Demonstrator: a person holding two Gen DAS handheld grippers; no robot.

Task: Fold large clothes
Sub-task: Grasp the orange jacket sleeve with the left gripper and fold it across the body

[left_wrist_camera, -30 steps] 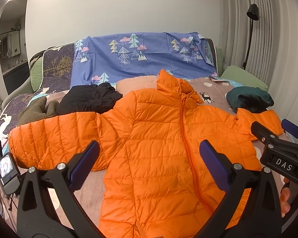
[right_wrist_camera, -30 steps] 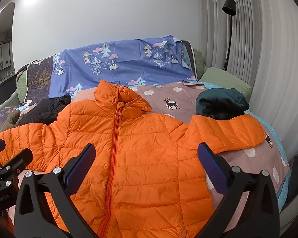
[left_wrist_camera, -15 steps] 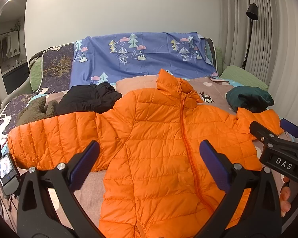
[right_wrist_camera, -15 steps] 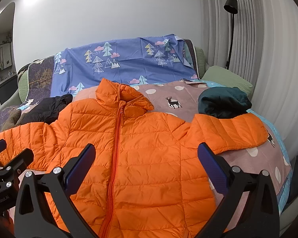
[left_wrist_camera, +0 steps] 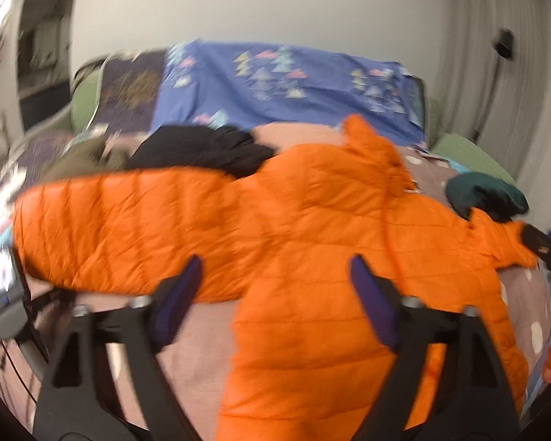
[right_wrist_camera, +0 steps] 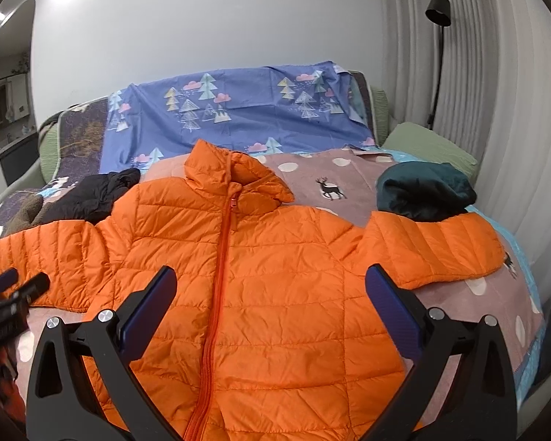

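Note:
An orange quilted puffer jacket lies flat and zipped on the bed, sleeves spread out to both sides; it also shows, blurred, in the left wrist view. My left gripper is open and empty, above the jacket's left sleeve and armpit. My right gripper is open and empty, above the jacket's lower front. The right gripper's tip shows at the right edge of the left wrist view; the left gripper's tip shows at the left edge of the right wrist view.
A black garment and an olive fleece lie beyond the left sleeve. A dark green garment lies beyond the right sleeve. A blue tree-print sheet covers the headboard. A floor lamp stands by the curtain. A green pillow lies far right.
The left wrist view has swung left and is motion-blurred; the left sleeve now sits nearer the middle of it. The right gripper has barely moved. Both stay open.

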